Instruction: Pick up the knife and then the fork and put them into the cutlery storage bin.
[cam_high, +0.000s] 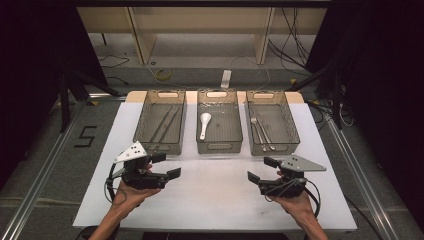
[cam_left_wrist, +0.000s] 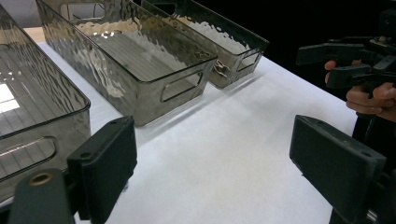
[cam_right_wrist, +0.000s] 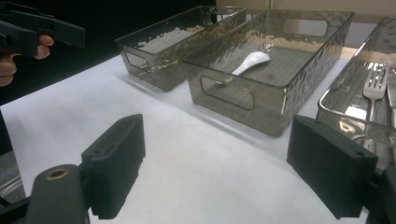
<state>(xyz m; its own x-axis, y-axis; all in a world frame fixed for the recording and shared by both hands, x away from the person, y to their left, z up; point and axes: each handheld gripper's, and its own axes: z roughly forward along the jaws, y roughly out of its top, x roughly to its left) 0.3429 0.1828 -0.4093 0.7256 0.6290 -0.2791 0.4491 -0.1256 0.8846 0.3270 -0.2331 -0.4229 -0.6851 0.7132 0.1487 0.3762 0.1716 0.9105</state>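
Black "5" on floor (cam_high: 86, 136)

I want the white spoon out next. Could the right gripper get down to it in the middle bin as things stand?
Probably yes: the right gripper is open and empty, the middle bin has no lid, and the white spoon lies alone inside, with bare table between them.

wooden shelving (cam_high: 200, 20) and floor cables (cam_high: 162, 75) beyond

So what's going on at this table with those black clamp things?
A person holds a two-jaw gripper in each hand over a white table. The left gripper and the right gripper are both open and hold nothing. Beyond them three clear bins stand in a row: the left bin holds what look like chopsticks, the middle bin a white spoon, the right bin a fork and other cutlery.
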